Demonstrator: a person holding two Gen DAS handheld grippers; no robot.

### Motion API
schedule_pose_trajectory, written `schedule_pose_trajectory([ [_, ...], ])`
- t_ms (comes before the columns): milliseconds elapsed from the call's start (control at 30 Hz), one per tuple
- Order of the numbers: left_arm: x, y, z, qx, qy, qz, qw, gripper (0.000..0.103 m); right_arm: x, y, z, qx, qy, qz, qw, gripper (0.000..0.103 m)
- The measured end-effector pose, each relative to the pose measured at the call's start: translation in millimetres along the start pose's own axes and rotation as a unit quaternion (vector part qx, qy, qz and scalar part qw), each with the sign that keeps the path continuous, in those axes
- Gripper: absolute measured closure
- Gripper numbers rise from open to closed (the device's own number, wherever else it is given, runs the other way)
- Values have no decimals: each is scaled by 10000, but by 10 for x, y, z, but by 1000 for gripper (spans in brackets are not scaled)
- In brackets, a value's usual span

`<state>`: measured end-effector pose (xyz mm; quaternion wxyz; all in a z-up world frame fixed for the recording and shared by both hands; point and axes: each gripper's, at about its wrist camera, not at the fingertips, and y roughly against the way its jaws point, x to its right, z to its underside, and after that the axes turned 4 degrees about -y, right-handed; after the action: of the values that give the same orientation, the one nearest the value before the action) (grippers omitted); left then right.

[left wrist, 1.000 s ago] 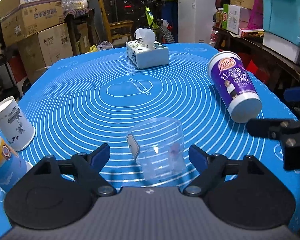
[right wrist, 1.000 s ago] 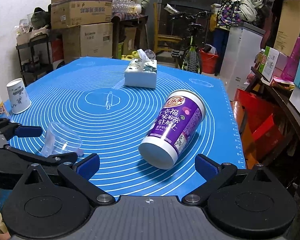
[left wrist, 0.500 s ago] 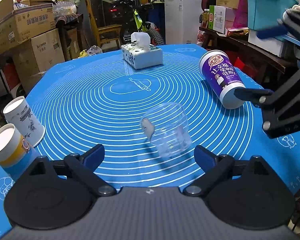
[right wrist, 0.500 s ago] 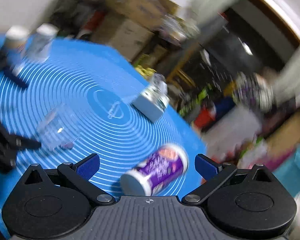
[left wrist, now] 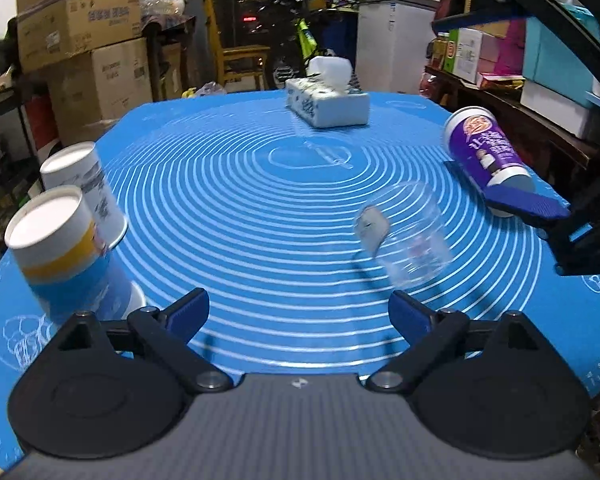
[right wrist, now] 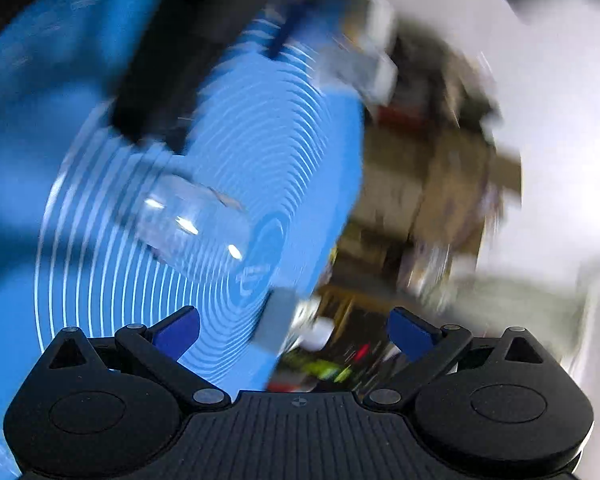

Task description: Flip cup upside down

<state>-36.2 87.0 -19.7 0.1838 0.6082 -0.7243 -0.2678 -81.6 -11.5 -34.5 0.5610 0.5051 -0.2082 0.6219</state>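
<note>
- The purple paper cup lies on its side at the right edge of the blue baking mat, well right of the tissue box.
- Right gripper: jaws spread, empty, rolled hard over; its view is smeared by blur.
- Left gripper: released, empty, near the clear plastic cup.
- Judged step: approach. Next, one finger beside the purple cup must straddle it, close, then invert.

Left gripper: black linkage arms, blue finger pads, silver pivot screws, grey ribbed body. Right gripper: same build, black ribbed body.
</note>
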Motion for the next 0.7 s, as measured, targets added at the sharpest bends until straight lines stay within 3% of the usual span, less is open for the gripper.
schedule_pose_trajectory([
  [133, -80, 3, 50, -30, 73, 32, 10000, 8, -230, 11, -112, 496, 1287, -24, 9904, 3],
  [233, -124, 1, 90, -98, 118, 52, 9999, 8, -338, -19, -187, 709, 1896, -69, 9793, 4],
  [700, -192, 35, 109, -50, 274, 111, 9996, 8, -448, -245, -292, 848, 2361, -474, 9669, 10],
])
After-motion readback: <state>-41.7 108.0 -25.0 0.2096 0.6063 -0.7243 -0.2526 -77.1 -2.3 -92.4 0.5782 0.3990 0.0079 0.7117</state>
